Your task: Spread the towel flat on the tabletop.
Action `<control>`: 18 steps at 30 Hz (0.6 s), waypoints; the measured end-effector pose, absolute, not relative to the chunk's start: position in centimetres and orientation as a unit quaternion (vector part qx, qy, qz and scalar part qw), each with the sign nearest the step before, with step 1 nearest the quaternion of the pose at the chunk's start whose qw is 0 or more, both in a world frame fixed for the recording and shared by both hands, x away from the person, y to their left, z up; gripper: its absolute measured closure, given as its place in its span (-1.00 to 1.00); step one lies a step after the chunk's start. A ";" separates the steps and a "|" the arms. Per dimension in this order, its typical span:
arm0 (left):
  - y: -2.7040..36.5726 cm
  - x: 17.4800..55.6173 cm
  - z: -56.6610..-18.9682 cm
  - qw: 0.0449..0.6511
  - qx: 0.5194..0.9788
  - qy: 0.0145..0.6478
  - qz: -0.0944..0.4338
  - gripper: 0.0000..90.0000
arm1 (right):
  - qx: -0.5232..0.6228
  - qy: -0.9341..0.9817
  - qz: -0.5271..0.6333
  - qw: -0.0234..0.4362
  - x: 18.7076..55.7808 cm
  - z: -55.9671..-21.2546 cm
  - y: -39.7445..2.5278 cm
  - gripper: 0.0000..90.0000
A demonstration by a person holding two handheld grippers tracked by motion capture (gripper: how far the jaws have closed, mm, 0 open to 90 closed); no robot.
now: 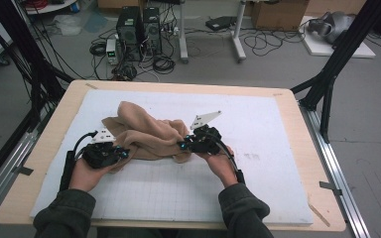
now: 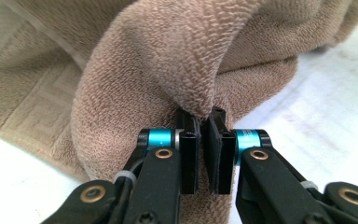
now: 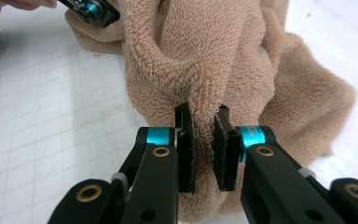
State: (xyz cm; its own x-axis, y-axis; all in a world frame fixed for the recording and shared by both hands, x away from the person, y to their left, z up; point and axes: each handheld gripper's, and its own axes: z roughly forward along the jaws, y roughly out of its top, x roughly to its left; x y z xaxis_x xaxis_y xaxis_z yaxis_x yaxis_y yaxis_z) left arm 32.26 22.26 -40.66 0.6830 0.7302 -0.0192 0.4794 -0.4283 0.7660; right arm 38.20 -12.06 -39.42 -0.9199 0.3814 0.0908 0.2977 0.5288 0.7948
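On the table, I've got the left claw and right claw each clamped on a fold of the crumpled tan towel.

Even overhead light lit my table softly; close up, the white mat glared and blurred beyond my jaws.

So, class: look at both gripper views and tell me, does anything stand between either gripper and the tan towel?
Nothing visible does. The left gripper has a fold of the tan towel pinched between its jaws, and the right gripper is closed on another fold, cloth directly against its pads.
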 end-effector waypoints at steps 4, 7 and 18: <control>22.2 31.1 -39.4 0.417 0.823 0.350 0.160 0.88 | 0.192 0.872 0.448 0.057 37.6 -38.2 -13.4 0.84; 21.7 30.2 -38.1 0.434 0.821 0.335 0.159 0.89 | 0.188 0.868 0.455 0.069 37.0 -36.8 -15.1 0.85; 18.0 27.9 -33.4 0.485 0.821 0.264 0.149 0.90 | 0.178 0.857 0.471 0.111 34.1 -30.6 -20.8 0.85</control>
State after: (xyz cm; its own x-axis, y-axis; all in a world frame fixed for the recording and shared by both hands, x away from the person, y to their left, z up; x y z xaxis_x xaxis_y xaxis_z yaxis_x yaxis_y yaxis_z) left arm 27.86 17.96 -33.40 0.8165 0.5773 -0.0110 0.2884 -0.3912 0.8740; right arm 34.14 -20.76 -30.62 -0.9123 0.4088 -0.0228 0.1996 0.4927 0.8470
